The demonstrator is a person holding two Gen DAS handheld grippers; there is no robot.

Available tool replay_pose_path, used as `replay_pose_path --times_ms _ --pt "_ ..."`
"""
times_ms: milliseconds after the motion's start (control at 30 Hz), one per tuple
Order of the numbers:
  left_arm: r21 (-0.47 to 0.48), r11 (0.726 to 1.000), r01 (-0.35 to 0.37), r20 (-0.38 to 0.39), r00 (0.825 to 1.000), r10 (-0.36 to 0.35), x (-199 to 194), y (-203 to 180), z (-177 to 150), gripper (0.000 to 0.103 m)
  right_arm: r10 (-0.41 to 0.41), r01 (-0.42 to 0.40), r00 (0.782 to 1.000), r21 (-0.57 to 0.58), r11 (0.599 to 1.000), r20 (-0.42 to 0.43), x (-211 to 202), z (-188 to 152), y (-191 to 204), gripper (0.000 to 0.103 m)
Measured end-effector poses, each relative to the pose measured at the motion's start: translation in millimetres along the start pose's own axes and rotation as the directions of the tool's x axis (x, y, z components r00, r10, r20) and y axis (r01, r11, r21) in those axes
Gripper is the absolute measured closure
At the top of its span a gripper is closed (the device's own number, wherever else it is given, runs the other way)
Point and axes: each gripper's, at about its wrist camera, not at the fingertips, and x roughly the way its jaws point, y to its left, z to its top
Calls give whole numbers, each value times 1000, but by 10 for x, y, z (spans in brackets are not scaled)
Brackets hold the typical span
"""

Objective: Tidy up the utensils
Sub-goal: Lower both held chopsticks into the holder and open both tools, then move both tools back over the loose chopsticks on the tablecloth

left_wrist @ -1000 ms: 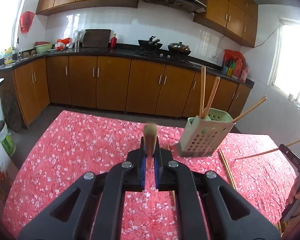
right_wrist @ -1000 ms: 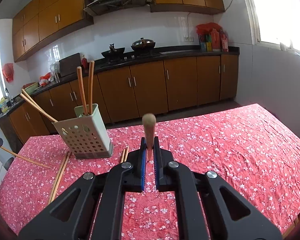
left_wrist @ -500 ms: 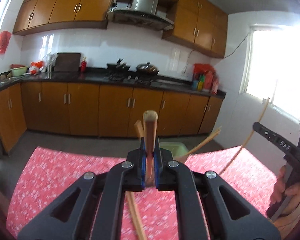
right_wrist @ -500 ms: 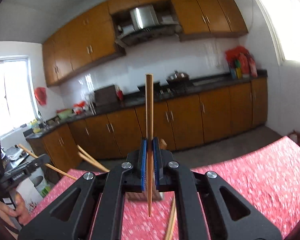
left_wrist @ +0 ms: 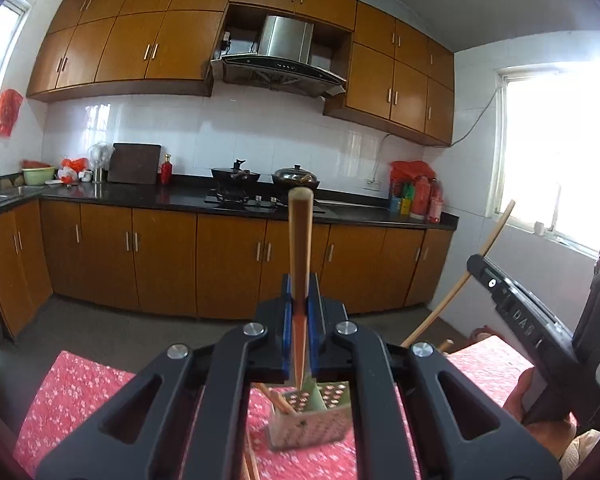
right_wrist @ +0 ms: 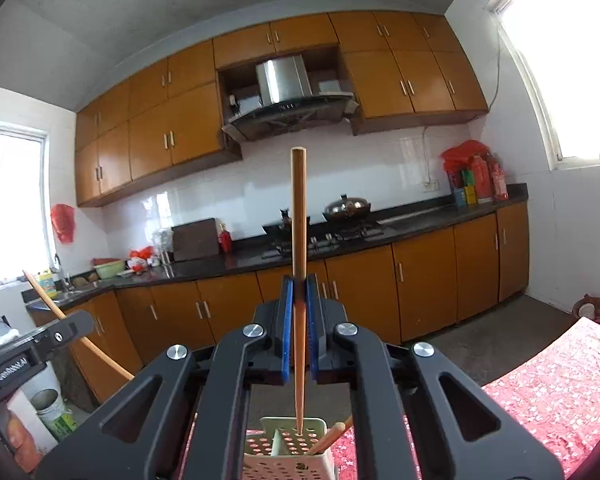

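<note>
Left wrist view: left gripper (left_wrist: 300,300), jaws closed down to a chopstick's width, clamps one wooden chopstick (left_wrist: 300,240) upright between the blue pads. The thick butt end stands above the jaws; the thin tip hangs below them, just over the perforated utensil holder (left_wrist: 312,416). The holder sits on a table w/ red floral cloth (left_wrist: 80,392), directly below the gripper. Other chopsticks already lean inside the holder, left of the hanging tip; more lie on the cloth beside its base. Right of the holder, the other gripper's body and the person's hand (left_wrist: 536,400) show at the frame edge, w/ a second chopstick (left_wrist: 460,280) slanting up from there

Right wrist view: right gripper (right_wrist: 300,312), likewise closed tight, holds its own chopstick (right_wrist: 299,260) near-vertical, gripped approx mid-length. Its tip points into a compartment of the holder (right_wrist: 288,440), right of the central divider; whether it touches the inside cannot be told. One more chopstick (right_wrist: 332,436) leans in the holder, right of that tip. Left of the holder, the left gripper's body (right_wrist: 32,352) and its angled stick (right_wrist: 72,328) appear

Handling (judged): chopsticks are light, stiff, smooth and tapered, so they can pivot or slip in the pads. Best hold is at mid-shaft or toward the thicker end, pads square across the stick, tip kept down for a clean drop into the holder
</note>
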Motion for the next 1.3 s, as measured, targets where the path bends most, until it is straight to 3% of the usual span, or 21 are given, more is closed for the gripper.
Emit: replay_pose_path --times_ms 133,400,467,500,567,800,933,1033,1100,1200,1300 --pt "-10 1000 1 -32 999 -1 258 28 -164 95 -2 2 998 1 1000 -60 192 -223 -6 96" --pt "-14 1000 3 -108 994 -4 504 48 -436 95 18 -19 990 -7 1000 -137 193 -444 34 95" --pt "-15 1000 -3 -114 993 1 504 50 -451 93 25 -28 988 -12 1000 -151 168 -454 36 90" --pt "-14 1000 -3 -112 994 2 490 48 -444 91 24 -26 988 -16 1000 -152 154 -448 35 86" --pt "-12 1000 -10 -104 995 9 434 41 -431 82 22 -25 989 -17 1000 -144 105 -410 14 67" --pt "-18 999 -49 -63 997 48 15 128 -366 73 0 0 992 2 1000 -128 -229 -239 -154 65" --pt "-18 996 -86 -67 994 85 -334 248 -500 68 -49 52 985 11 999 -168 -468 -284 -371 64" --pt "-24 992 -120 -108 987 117 -518 408 -750 65 -93 96 958 -4 995 -273 -548 -526 -556 64" --pt "-26 990 -142 -161 978 136 -550 524 -974 65 -121 120 917 -28 992 -380 -520 -814 -669 64" --pt "-33 985 -172 -276 948 156 -494 691 -1398 65 -109 127 828 -5 992 -550 -427 -1326 -824 69" --pt "-49 982 -183 -387 910 151 -419 804 -1817 65 -51 101 745 37 994 -665 -367 -1774 -849 80"
